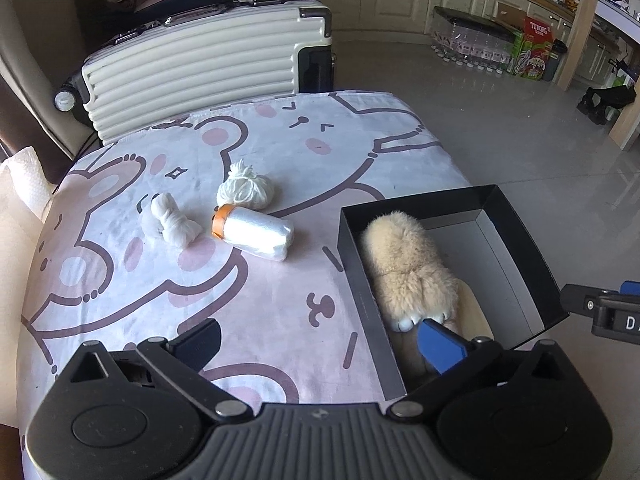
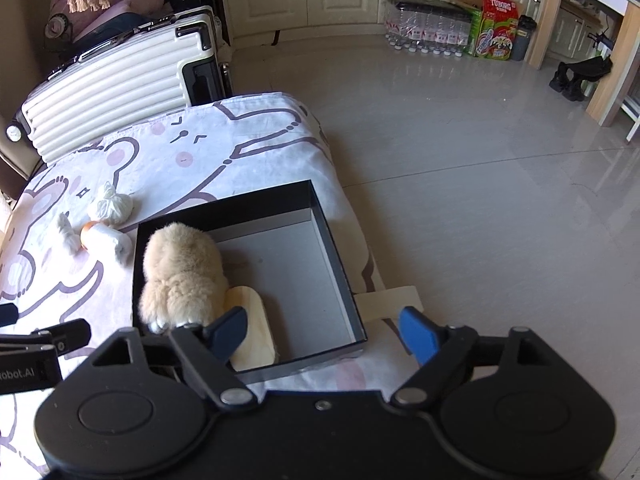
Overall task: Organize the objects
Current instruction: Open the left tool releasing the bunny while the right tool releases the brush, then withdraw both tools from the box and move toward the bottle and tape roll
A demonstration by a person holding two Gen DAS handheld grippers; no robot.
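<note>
**A:** Bottom of both views: matte black plastic housings with round pivot caps. Left gripper (image 1: 320,340) spread as wide as it goes, nothing gripped; one blue pad (image 1: 440,346) hanging inside the box's near end, just in front of the slipper toe, the other over the cloth. Right gripper (image 2: 326,334) also wide open and empty; left finger over the box, right one past its outer wall. Part of a label readable at the left edge of the right view: "obot.AI".

**B:** And the task stuff?

**A:** Fluffy slipper (image 2: 182,272), cream fur, white claw-like toes, lying in the left half of the black cardboard box (image 2: 340,256); grey smooth inside. Pale flat sole of a second slipper (image 2: 250,332) right beside it, lower in frame. Box sitting at the right edge of the table cover (image 1: 260,300), soft white-pink fabric with cartoon bear outlines.

**B:** Middle of the table?

**A:** Three white bits left of the box: glossy plastic bag roll (image 1: 252,236) with orange end, knotted rag (image 1: 174,222), tied round bundle (image 1: 246,190).

**B:** Further back?

**A:** Ribbed cream hard-shell suitcase (image 1: 200,60), dark trim, upper left. Upper right: shrink-wrapped water bottles (image 2: 428,36) and a red-green carton (image 2: 496,28) reading "TUBORG", against cream cabinets on glossy tile.
</note>
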